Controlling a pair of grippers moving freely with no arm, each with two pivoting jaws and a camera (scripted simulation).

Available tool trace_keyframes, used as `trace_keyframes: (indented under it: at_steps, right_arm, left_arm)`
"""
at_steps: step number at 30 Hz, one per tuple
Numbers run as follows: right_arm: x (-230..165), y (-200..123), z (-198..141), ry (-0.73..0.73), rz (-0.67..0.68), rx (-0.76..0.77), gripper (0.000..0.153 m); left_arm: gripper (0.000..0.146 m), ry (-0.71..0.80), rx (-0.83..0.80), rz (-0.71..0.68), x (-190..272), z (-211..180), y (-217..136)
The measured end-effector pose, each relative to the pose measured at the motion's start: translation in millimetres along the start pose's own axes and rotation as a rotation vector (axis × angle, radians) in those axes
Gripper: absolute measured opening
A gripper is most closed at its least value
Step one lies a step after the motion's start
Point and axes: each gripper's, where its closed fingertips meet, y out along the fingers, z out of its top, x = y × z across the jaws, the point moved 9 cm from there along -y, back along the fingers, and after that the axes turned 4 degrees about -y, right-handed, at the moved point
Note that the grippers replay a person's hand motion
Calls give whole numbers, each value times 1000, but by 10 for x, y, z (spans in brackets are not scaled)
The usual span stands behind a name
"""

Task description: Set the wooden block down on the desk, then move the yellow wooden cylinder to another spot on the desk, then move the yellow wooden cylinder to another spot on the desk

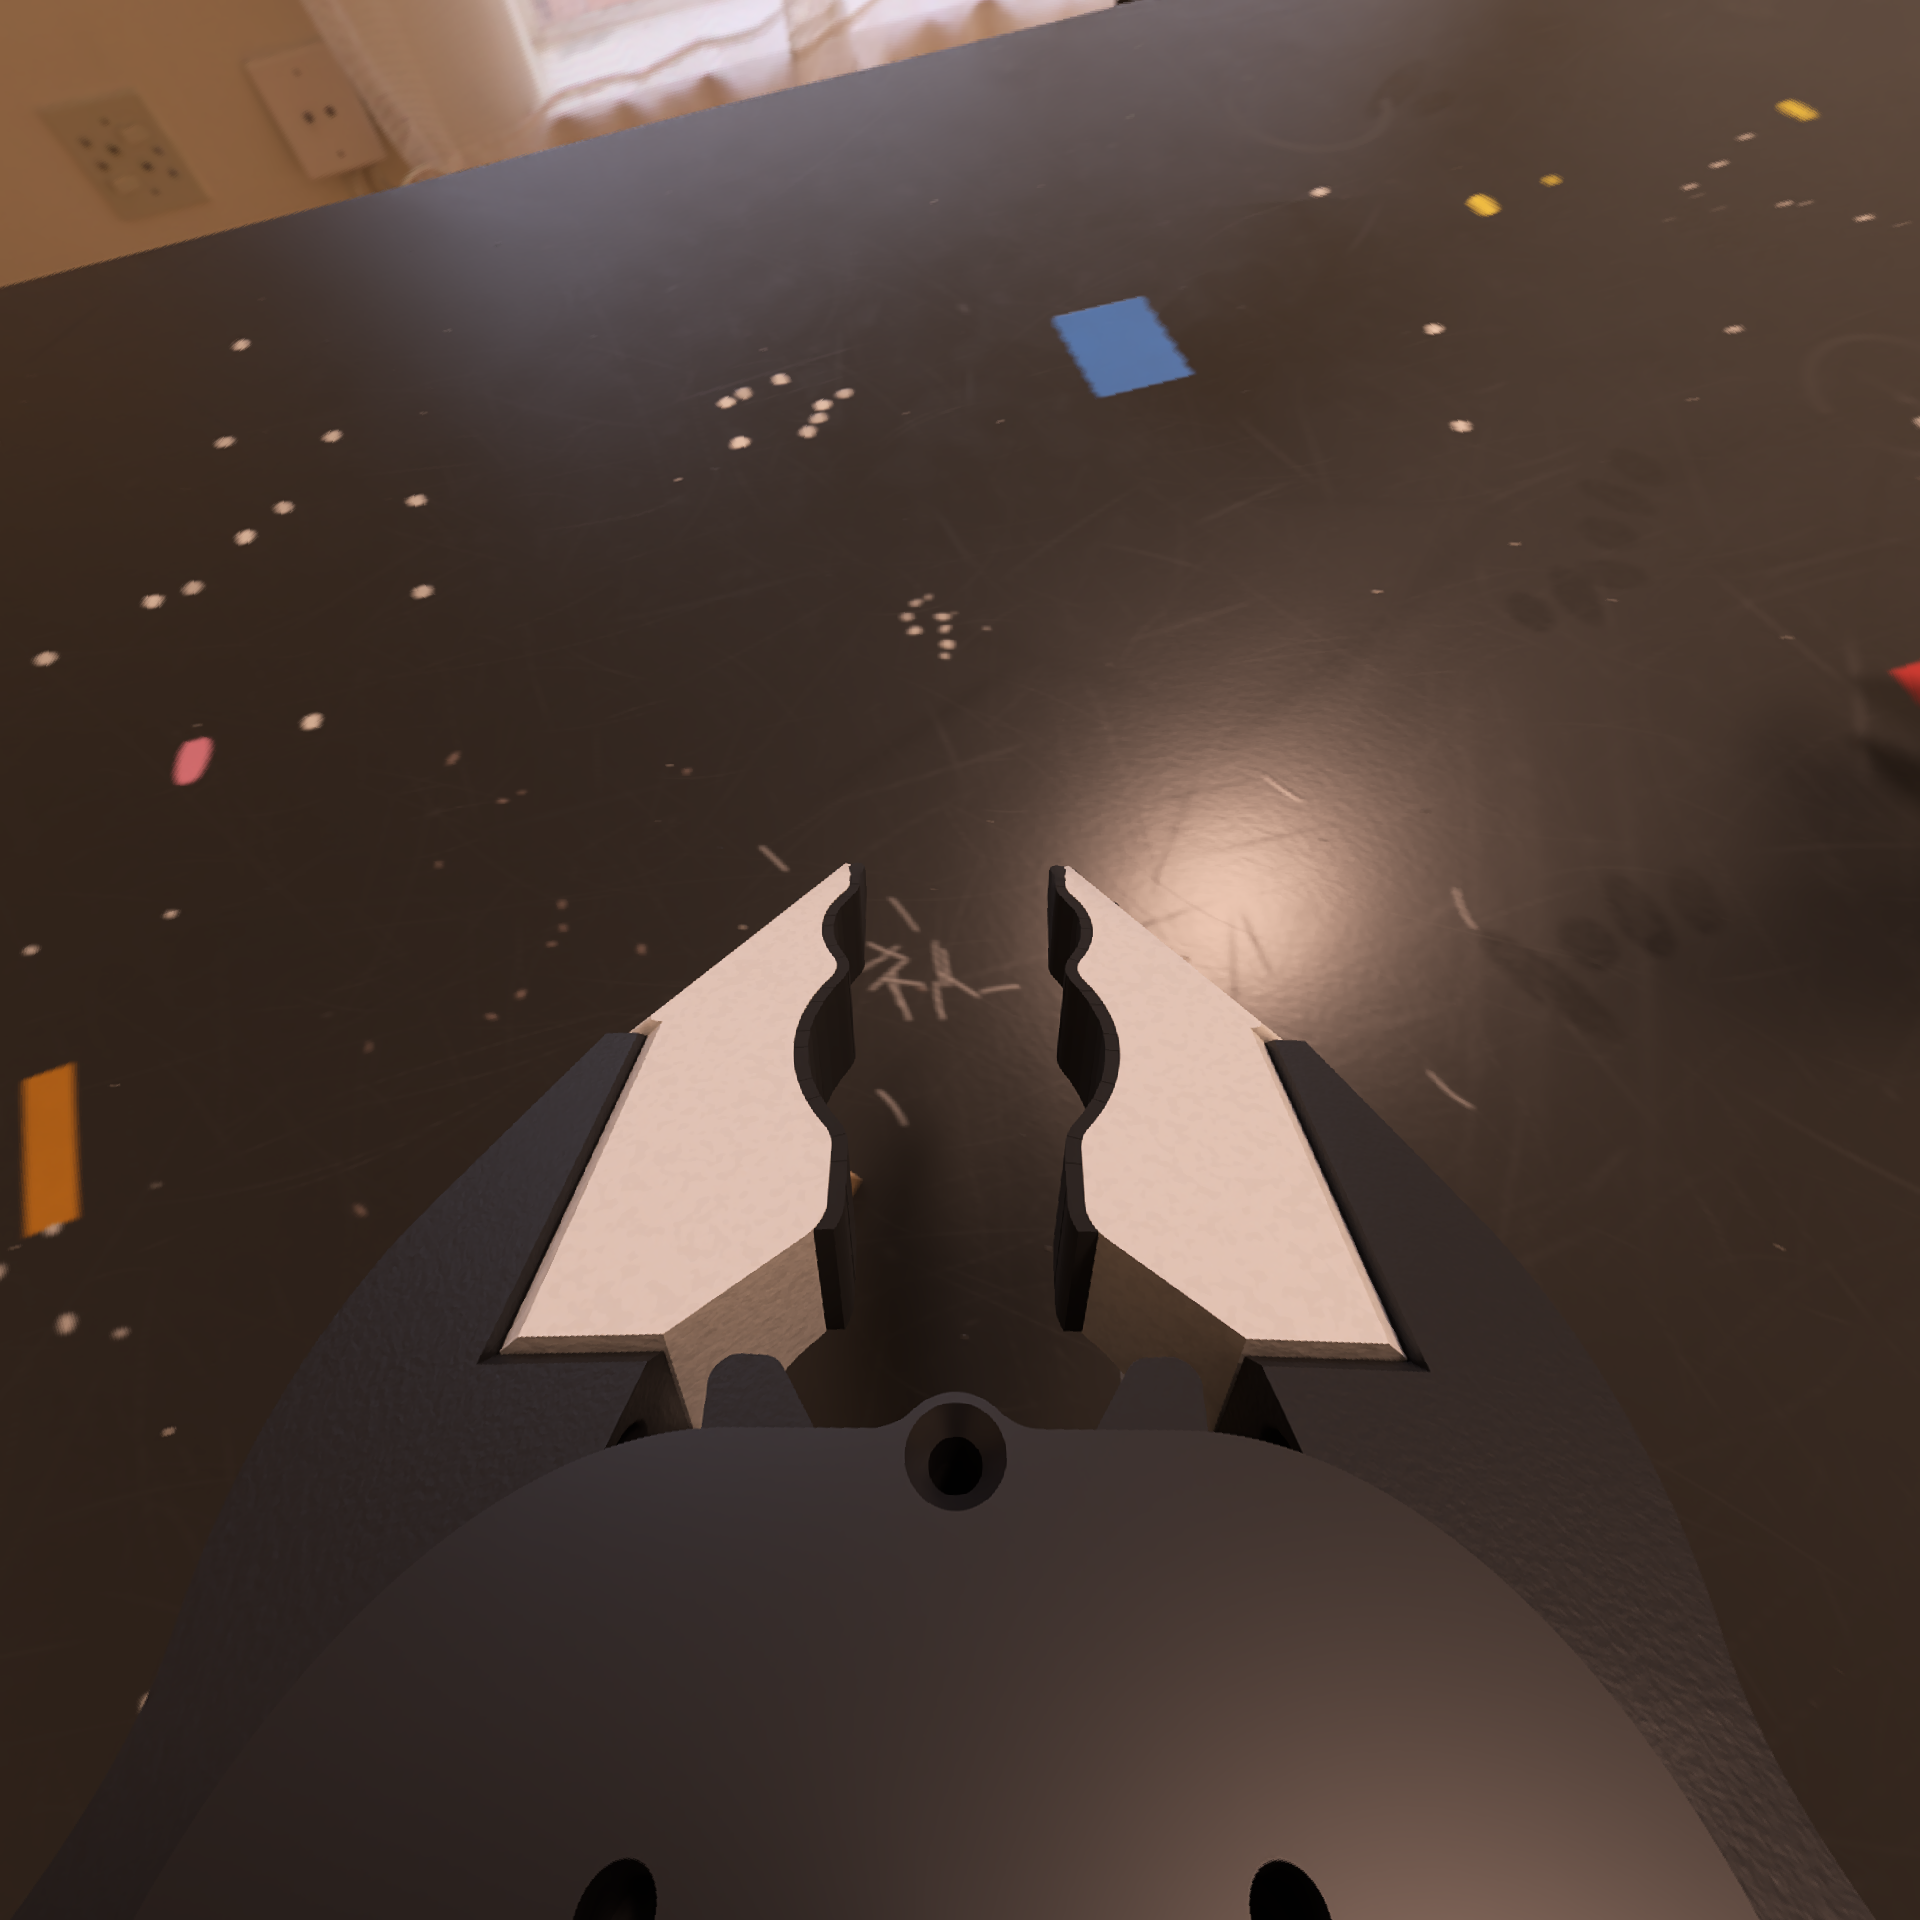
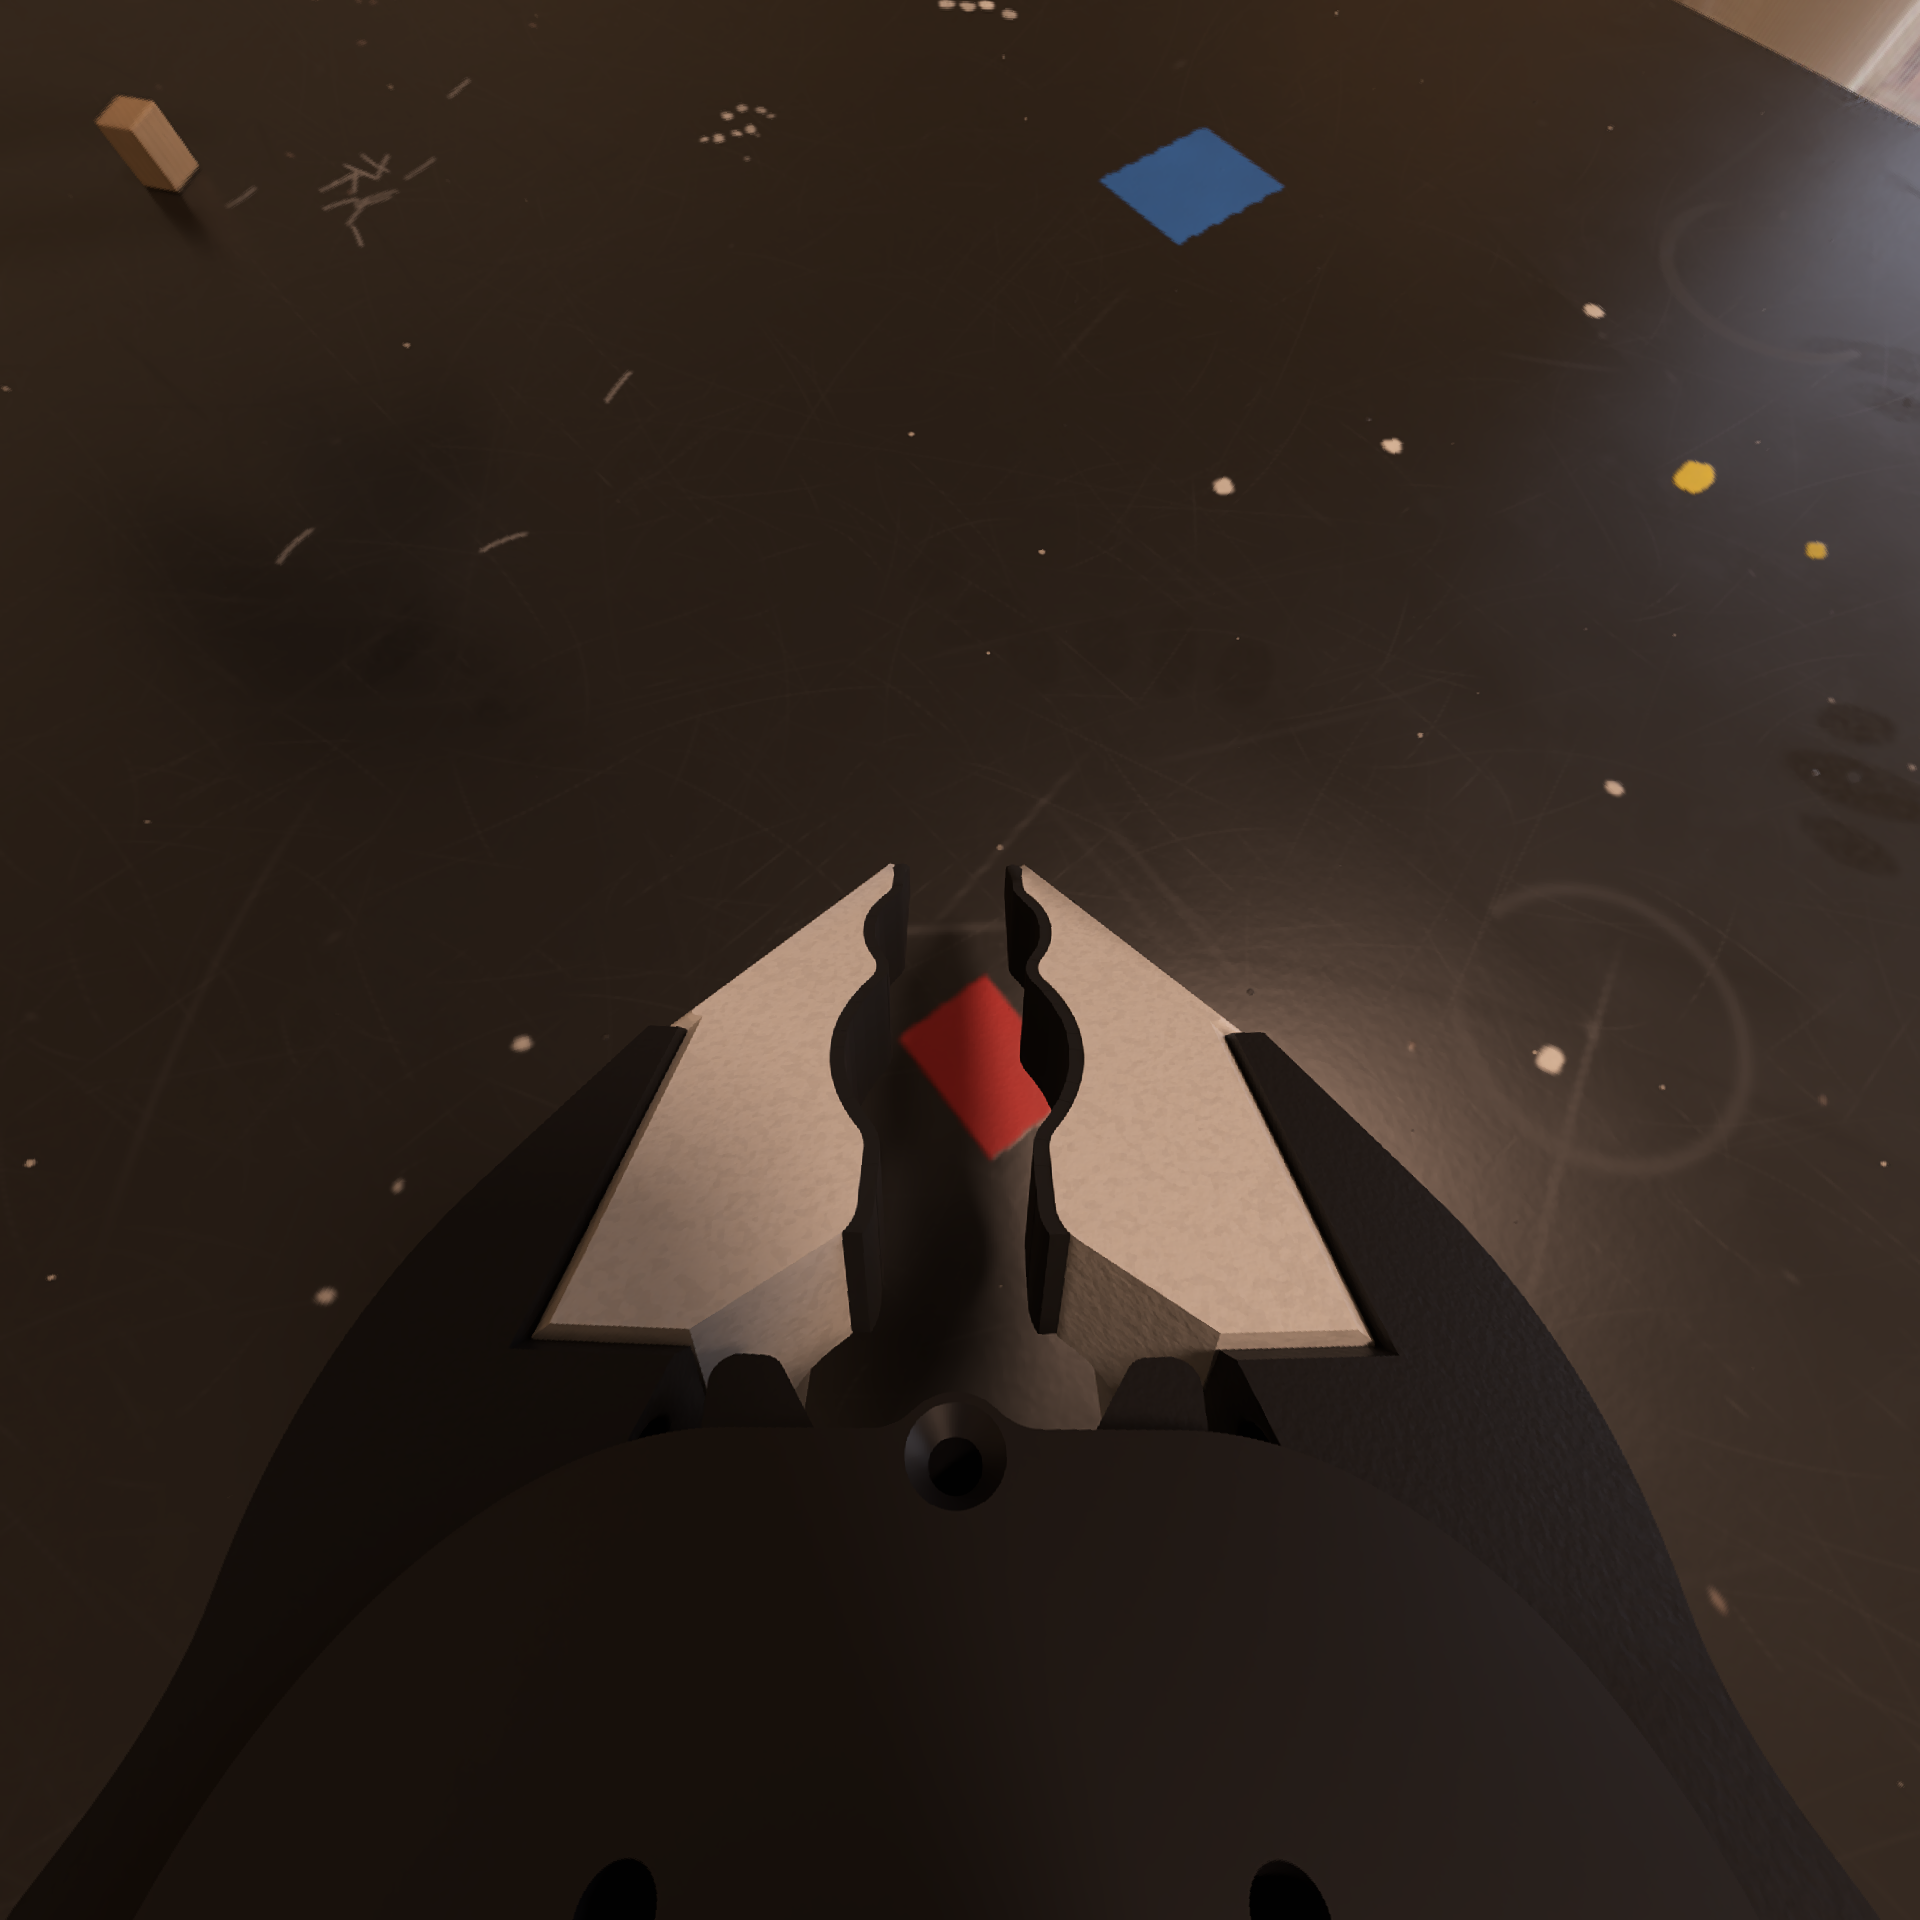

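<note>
The wooden block (image 2: 145, 140), a small tan brick, lies on the dark desk (image 2: 623, 675) at the far left of the right wrist view, beside some white scratch marks (image 2: 358, 197). My left gripper (image 1: 954, 873) is open and empty above the same scratch marks (image 1: 925, 977); a tan sliver (image 1: 854, 1182) shows under its left finger. My right gripper (image 2: 956, 873) hovers with its jaws narrowly apart over a red rectangle (image 2: 966, 1060), which lies below the fingers, partly hidden by the right one. No yellow cylinder shows in either view.
Flat coloured patches mark the desk: blue (image 1: 1122, 345) (image 2: 1192, 185), orange (image 1: 50, 1148), pink (image 1: 191, 761), small yellow spots (image 2: 1694, 477). A red-topped shape (image 1: 1903, 681) shows at the right edge. The desk's far edge (image 1: 520, 166) meets a wall with sockets.
</note>
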Motion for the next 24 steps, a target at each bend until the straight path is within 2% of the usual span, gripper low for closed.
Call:
trace_keyframes:
  at_steps: [5,12,16,21,24]
  right_arm:
    - [62,48,8,-3,-8,15,17]
    - [54,123,-4,-24,-9,-9,15]
    - [63,116,-11,-17,-21,7,12]
    - [82,113,-15,3,-12,14,11]
    - [99,107,-18,22,-2,21,10]
  left_arm:
    - [34,-8,-29,161,-305,122,91]
    - [34,-122,37,381,-871,129,287]
    - [34,-208,81,334,-1018,63,292]
    - [31,-197,108,379,-1148,-33,229]
    - [31,-239,110,356,-1178,-66,215]
